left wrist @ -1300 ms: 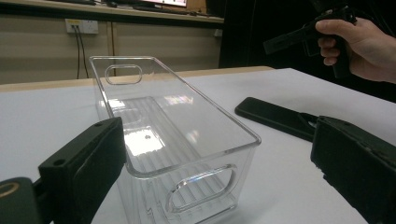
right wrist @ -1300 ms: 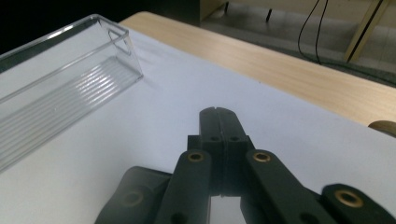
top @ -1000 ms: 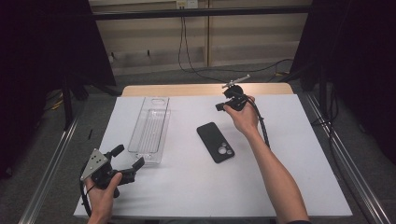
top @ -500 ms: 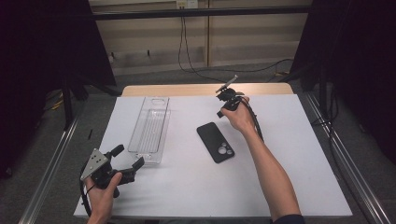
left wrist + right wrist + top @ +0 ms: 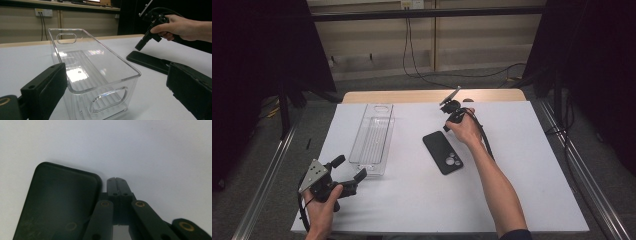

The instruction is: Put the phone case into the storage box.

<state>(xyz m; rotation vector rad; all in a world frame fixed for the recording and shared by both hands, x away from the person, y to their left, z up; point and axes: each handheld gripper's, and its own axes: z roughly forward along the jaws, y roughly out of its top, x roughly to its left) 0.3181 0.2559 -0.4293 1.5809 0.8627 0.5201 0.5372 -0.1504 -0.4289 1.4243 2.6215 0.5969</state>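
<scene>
No writing could be read. The right gripper [image 5: 116,180] had its jaws pressed together, empty, just beside the phone's [image 5: 442,152] far corner on the table [image 5: 522,165]. The left gripper [image 5: 347,170], jaws wide and empty, faced the clear bin [image 5: 95,72].

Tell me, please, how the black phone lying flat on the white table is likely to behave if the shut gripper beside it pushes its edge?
The phone looks flat and stiff, so it would probably slide rather than tip or roll. The table looks smooth, so it may skid easily. Pushed near a corner by the right gripper, it would likely spin.
</scene>
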